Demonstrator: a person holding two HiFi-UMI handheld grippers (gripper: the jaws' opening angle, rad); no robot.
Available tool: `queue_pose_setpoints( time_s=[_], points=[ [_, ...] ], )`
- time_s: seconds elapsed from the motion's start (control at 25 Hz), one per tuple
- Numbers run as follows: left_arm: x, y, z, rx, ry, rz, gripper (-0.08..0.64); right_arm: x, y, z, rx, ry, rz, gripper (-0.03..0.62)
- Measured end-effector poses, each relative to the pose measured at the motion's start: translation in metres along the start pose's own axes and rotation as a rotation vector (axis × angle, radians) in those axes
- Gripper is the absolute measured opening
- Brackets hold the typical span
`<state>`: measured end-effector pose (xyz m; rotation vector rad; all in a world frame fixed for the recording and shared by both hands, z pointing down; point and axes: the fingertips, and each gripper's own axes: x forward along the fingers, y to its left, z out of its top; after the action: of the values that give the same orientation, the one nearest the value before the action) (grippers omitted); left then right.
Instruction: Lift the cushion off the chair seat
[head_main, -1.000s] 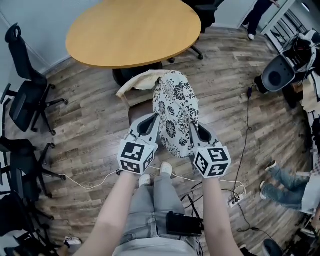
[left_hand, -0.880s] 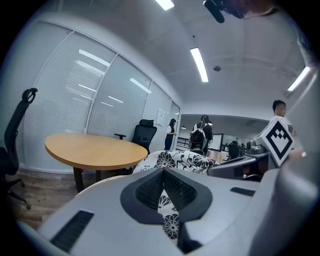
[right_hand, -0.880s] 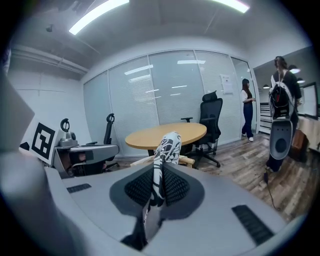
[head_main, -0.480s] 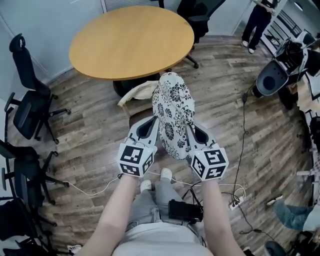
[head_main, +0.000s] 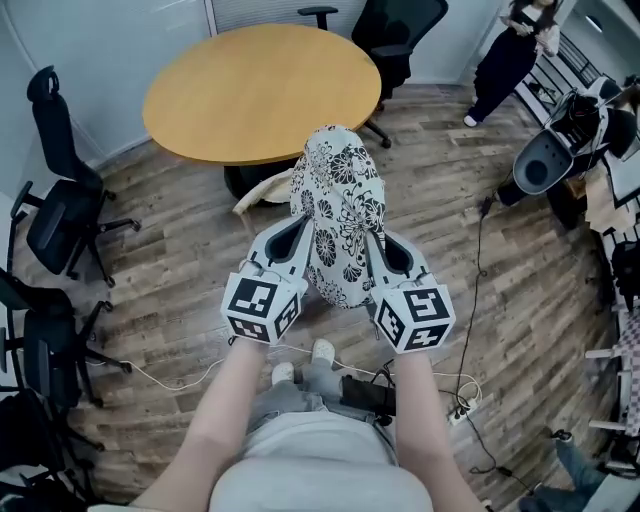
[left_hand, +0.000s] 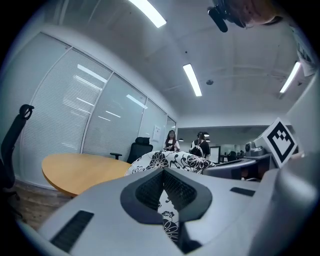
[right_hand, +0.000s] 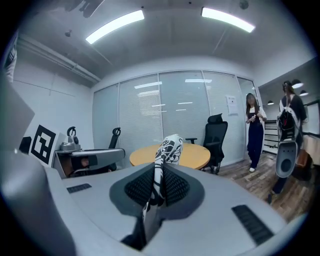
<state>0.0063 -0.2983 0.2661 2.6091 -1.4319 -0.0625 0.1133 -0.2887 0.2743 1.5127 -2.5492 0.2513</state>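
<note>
A black-and-white flowered cushion (head_main: 340, 205) hangs in the air in front of me, held upright between both grippers. My left gripper (head_main: 292, 238) is shut on its left edge and my right gripper (head_main: 384, 250) on its right edge. In the left gripper view the jaws (left_hand: 163, 172) are closed, with flowered fabric (left_hand: 170, 222) pinched below the pads and the cushion's bulk (left_hand: 175, 160) beyond. The right gripper view shows a fold of cushion (right_hand: 167, 145) caught between the shut jaws (right_hand: 159, 172). The chair (head_main: 262, 190) below is mostly hidden behind the cushion; only its cream back shows.
A round wooden table (head_main: 260, 90) stands just beyond the chair. Black office chairs stand at the left (head_main: 55, 200) and behind the table (head_main: 400, 30). A person (head_main: 505, 55) stands at the far right. A grey machine (head_main: 545, 160) and floor cables (head_main: 470, 385) lie to the right.
Both grippers have risen together with the cushion, which now hangs higher above the chair. The person at the back right has stepped further into view.
</note>
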Motion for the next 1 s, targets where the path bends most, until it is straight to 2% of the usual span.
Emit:
queue_pose_setpoints(
  time_s=[0.4,0.68,1.0],
  points=[
    [-0.004,-0.011,0.039,0.024,-0.079,0.009,0.005,-0.010,0.000,0.037,-0.033,-0.112,-0.014,0.041],
    [-0.005,-0.012,0.062,0.112,-0.115,0.015,0.005,-0.010,0.012,0.058,-0.079,-0.217,-0.011,0.041],
    [-0.009,-0.023,0.080,0.165,-0.168,-0.010,0.005,-0.018,0.025,0.083,-0.117,-0.307,-0.011,0.041]
  ],
)
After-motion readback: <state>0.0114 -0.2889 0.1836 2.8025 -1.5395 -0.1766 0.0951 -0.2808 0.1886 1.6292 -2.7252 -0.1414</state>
